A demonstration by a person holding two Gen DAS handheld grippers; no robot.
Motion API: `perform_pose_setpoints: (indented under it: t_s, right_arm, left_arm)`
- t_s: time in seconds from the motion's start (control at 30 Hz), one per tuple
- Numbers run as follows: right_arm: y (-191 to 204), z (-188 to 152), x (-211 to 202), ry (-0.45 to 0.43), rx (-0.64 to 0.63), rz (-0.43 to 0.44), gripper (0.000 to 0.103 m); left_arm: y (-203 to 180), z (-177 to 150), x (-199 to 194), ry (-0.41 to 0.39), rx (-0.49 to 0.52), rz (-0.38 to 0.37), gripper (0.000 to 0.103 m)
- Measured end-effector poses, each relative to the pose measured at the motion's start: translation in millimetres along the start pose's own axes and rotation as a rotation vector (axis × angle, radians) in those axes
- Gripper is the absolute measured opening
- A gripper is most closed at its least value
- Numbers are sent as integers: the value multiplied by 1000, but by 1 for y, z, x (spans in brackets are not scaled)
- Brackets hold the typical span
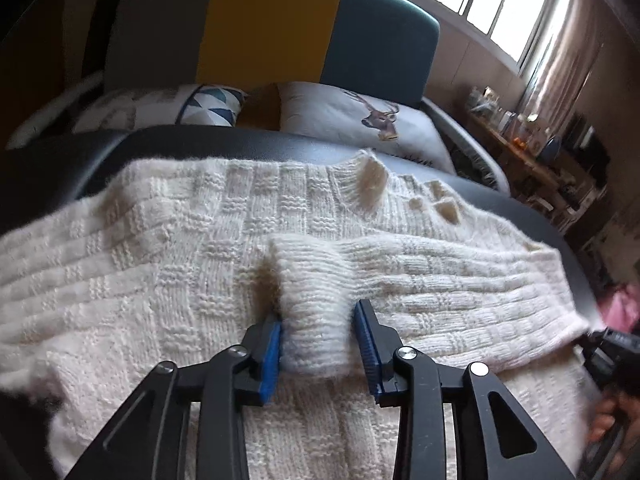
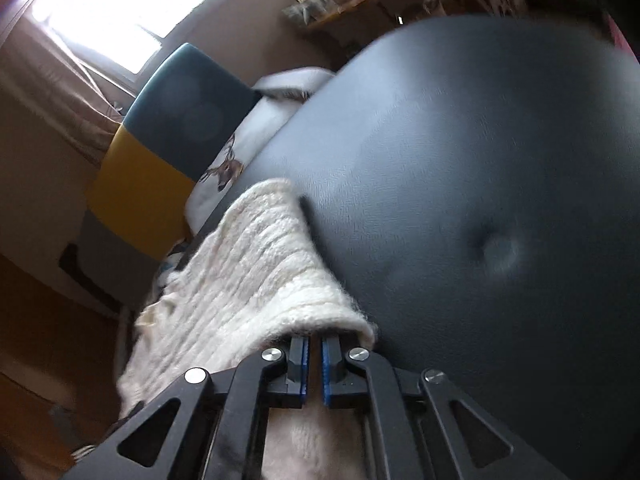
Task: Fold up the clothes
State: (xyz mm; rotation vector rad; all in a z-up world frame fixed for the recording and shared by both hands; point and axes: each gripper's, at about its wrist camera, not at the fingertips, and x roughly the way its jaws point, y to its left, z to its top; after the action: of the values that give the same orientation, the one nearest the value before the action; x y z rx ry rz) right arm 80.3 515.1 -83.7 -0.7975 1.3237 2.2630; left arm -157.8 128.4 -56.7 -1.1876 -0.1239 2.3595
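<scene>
Sweater (image 1: 200,240) cuff between parted left fingers (image 1: 276,344) | right fingers (image 2: 330,364) pinch its edge

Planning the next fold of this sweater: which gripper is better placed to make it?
Probably right: the right gripper is shut on the sweater edge, while the left gripper stands open around the folded-in sleeve cuff.

Left black two-finger gripper (image 1: 320,344), right black two-finger gripper (image 2: 315,364): slotted linkage arms, silver pivot screws, ribbed blue pads (image 1: 366,344).
</scene>
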Motion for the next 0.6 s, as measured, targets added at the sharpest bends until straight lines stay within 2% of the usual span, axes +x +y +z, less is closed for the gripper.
perform_pose_setpoints:
  t_s: [0.03,0.1,0.2,0.27,0.3,0.37,0.5,0.57,0.6]
  right_arm:
    - [2,-4,-6,45,-17,-20,5]
    - [11,-11,-20,73,-83,-66,7]
    - [42,-19,-50,-20,-261,-72,9]
    - [68,-12,-43,-58,-369,-56,10]
    - [81,-8,-39,-74,-421,-51,12]
    - [98,4,-7,-56,-494,-92,12]
    - [107,25,66,17,-644,-272,11]
    - [96,31,79,28,-641,-335,5]
    - [88,35,79,11,-608,-321,2]
  left_arm:
    - [0,0,0,-1,1,-8,39]
    - [-3,0,0,-2,13,-18,47]
    - [-12,-1,2,2,55,-1,54]
    - [-19,-2,4,4,84,25,55]
    - [-21,-2,5,4,94,38,55]
    - [-22,-2,5,3,99,50,55]
    - [-18,-4,6,1,107,62,53]
    - [-21,-6,7,0,123,79,53]
    - [-21,-6,7,1,124,79,53]
